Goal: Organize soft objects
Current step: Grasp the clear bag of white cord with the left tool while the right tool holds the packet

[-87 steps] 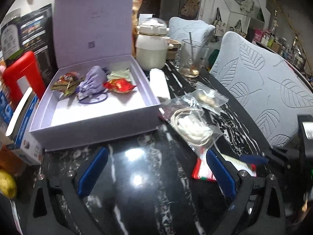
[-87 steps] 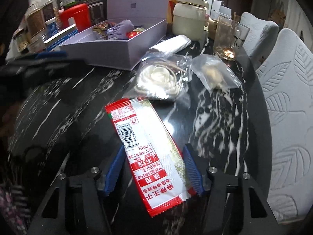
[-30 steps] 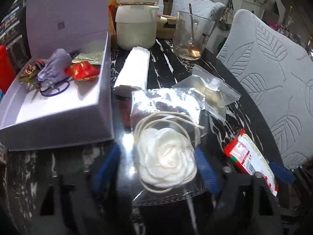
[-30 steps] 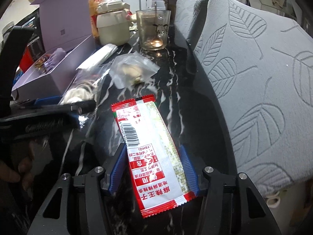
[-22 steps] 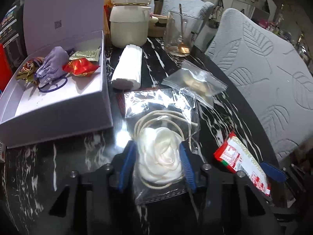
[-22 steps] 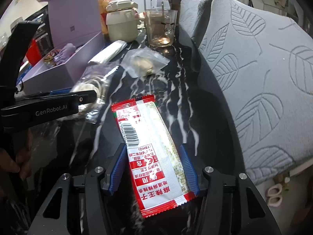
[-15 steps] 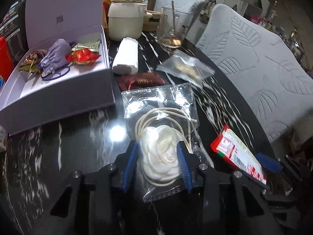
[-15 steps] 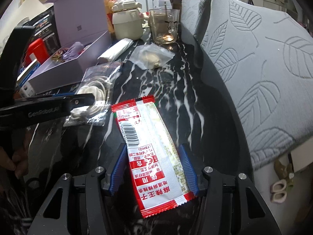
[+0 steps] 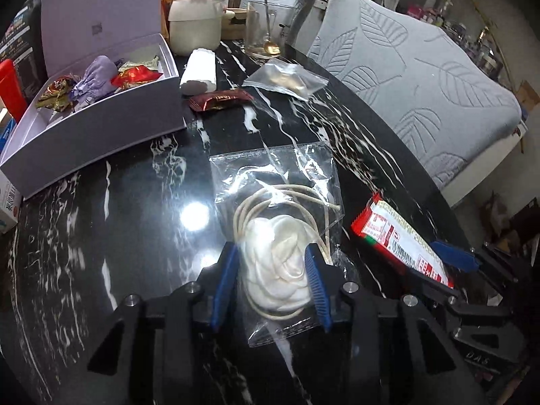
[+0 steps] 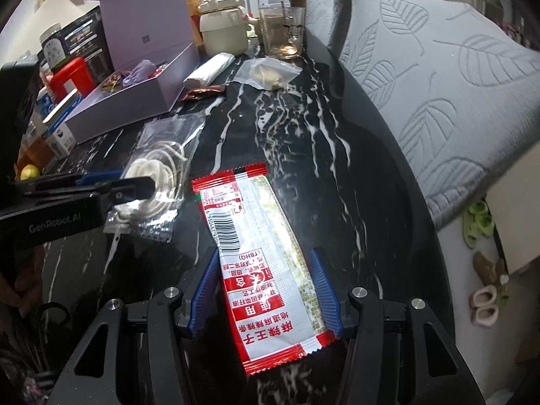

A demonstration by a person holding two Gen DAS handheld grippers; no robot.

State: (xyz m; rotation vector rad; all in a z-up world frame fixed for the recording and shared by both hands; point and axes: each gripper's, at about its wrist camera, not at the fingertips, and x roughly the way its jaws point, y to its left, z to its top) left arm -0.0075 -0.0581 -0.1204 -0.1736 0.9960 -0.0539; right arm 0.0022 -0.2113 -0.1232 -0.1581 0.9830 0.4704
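Observation:
My left gripper (image 9: 271, 256) is shut on a clear plastic bag (image 9: 280, 175) that holds a white fabric flower (image 9: 276, 270) and a cream cord, lifted just over the black marble table (image 9: 101, 236). My right gripper (image 10: 265, 253) is shut on a red-and-white snack packet (image 10: 253, 222), its blue pads against the packet's long edges. The right wrist view shows the left gripper (image 10: 135, 182) and its bag (image 10: 165, 155) at the left. The open lavender box (image 9: 101, 125) stands at the far left with a purple pouch (image 9: 96, 77) and wrapped sweets inside.
A white roll (image 9: 199, 71), a dark red packet (image 9: 219, 99) and a second clear bag (image 9: 287, 81) lie beyond the box. A glass with a spoon (image 9: 263, 33) and a cream pot (image 9: 195, 23) stand at the back. Grey leaf-pattern chairs (image 9: 422, 84) border the table's right edge.
The left jaws have shut on the flower bag. Both grippers have drawn back from the box with their loads, and the dark red packet that lay under the bag now shows.

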